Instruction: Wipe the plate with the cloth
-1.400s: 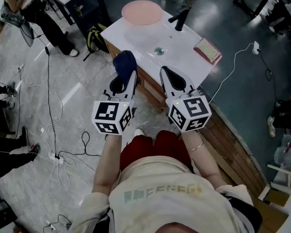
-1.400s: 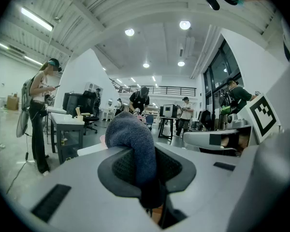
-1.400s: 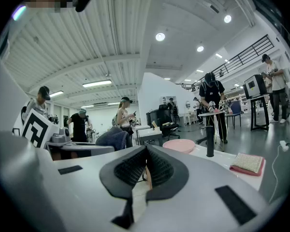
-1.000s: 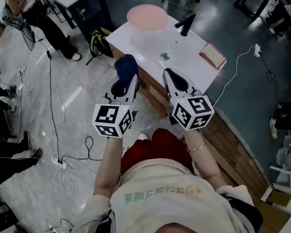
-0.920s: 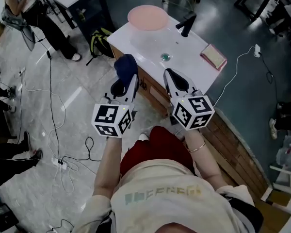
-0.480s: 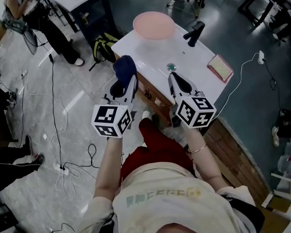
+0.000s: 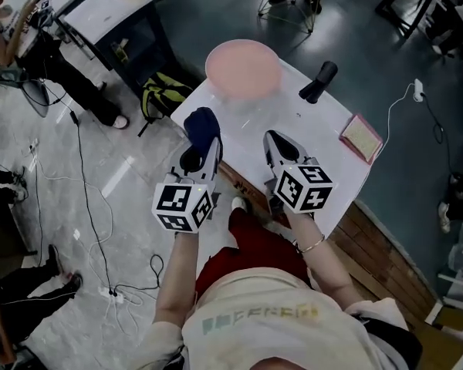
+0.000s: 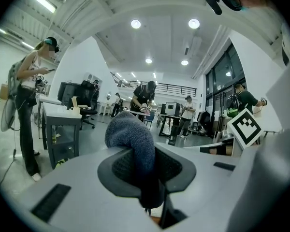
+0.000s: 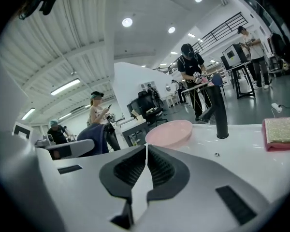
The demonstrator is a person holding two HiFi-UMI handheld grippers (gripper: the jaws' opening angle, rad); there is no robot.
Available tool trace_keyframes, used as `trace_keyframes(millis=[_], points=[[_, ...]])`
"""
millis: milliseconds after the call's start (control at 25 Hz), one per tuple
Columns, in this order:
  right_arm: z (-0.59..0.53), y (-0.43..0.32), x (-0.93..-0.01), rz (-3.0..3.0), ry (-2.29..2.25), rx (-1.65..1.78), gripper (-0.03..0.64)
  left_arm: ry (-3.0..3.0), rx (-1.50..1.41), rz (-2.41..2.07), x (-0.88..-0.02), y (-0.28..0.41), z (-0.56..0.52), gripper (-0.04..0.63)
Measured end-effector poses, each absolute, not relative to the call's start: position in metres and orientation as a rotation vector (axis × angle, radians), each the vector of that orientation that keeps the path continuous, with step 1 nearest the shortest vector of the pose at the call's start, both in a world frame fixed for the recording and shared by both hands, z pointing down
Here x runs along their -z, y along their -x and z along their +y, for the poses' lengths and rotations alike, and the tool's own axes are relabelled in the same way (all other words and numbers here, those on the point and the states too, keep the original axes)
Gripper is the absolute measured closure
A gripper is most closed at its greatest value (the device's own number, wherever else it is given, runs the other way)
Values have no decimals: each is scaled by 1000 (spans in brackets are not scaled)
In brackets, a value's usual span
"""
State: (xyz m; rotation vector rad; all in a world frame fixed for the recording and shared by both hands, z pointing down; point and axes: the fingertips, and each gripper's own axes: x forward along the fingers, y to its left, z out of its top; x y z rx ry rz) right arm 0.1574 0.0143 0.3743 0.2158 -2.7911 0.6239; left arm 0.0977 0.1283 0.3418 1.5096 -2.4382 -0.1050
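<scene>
A pink plate [image 7: 242, 68] sits at the far end of a white counter [image 7: 309, 141]; in the right gripper view the plate [image 9: 169, 132] lies ahead of the jaws. My left gripper [image 7: 201, 143] is shut on a dark blue cloth [image 7: 201, 125], which bulges out past its tips at the counter's near-left edge; the cloth [image 8: 134, 141] fills the jaws in the left gripper view. My right gripper [image 7: 278, 142] hovers over the counter's near part, shut with nothing in it [image 9: 146, 149].
A black faucet [image 7: 318, 81] stands right of the plate, and a pink sponge [image 7: 360, 138] lies at the counter's right edge. A black-and-yellow backpack [image 7: 160, 92] lies on the floor by the counter's left. A person [image 7: 31, 60] stands far left; cables trail over the floor.
Both grippers have moved forward to the counter; it and the plate now lie closer and lower in view. The cloth stays gripped in the left gripper.
</scene>
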Motion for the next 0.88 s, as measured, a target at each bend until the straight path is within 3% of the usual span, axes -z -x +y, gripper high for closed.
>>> trace_keyframes(millis=[880], points=[[-67, -56, -438, -2561, -413, -820, 577, -1628, 1, -2333, -343, 48, 23, 515]])
